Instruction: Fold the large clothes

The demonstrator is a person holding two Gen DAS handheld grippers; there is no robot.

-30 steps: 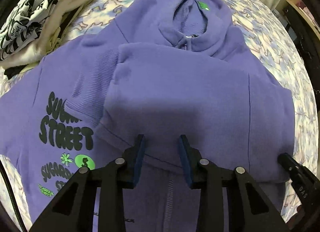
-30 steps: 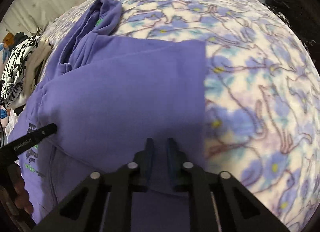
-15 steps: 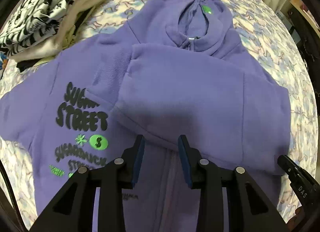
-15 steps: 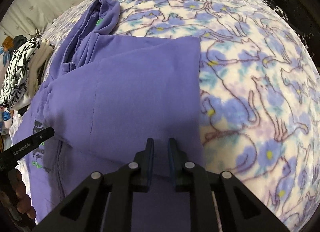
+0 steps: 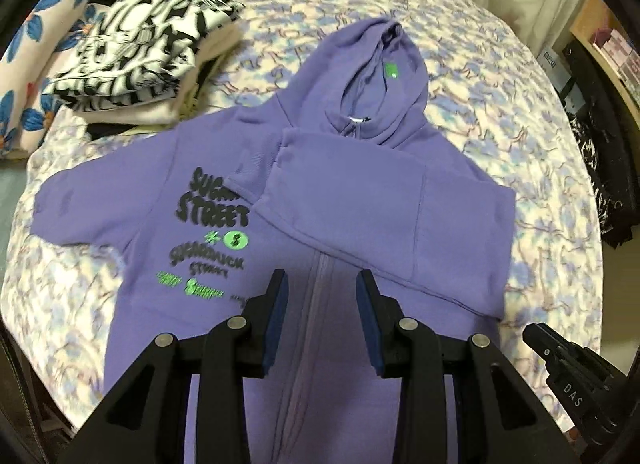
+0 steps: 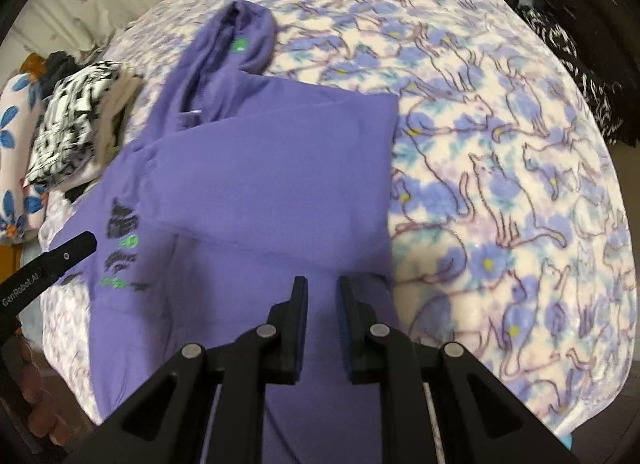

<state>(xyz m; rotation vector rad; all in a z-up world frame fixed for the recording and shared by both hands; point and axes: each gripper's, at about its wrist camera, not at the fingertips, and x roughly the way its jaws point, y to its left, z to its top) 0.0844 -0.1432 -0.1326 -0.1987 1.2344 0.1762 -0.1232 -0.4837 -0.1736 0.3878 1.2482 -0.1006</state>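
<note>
A purple zip hoodie (image 5: 352,200) lies front up on the bed, hood away from me. Its right side and sleeve are folded in over the chest; the left sleeve lies spread out. Black and green lettering (image 5: 212,208) shows on the left chest. My left gripper (image 5: 322,284) is open and empty above the zipper near the hem. My right gripper (image 6: 323,284) is open and empty above the hoodie's (image 6: 260,192) lower right part, by the folded edge. Each gripper's tip shows at the edge of the other's view.
A stack of folded clothes with a black-and-white patterned top (image 5: 140,44) sits at the bed's far left. The bed has a blue cat-print blanket (image 6: 500,184). Dark furniture and hanging cloth (image 5: 608,184) stand along the right side.
Both grippers have pulled back and up from the hoodie, so more of it shows. The right gripper's jaws have opened wider. The fold lies as before.
</note>
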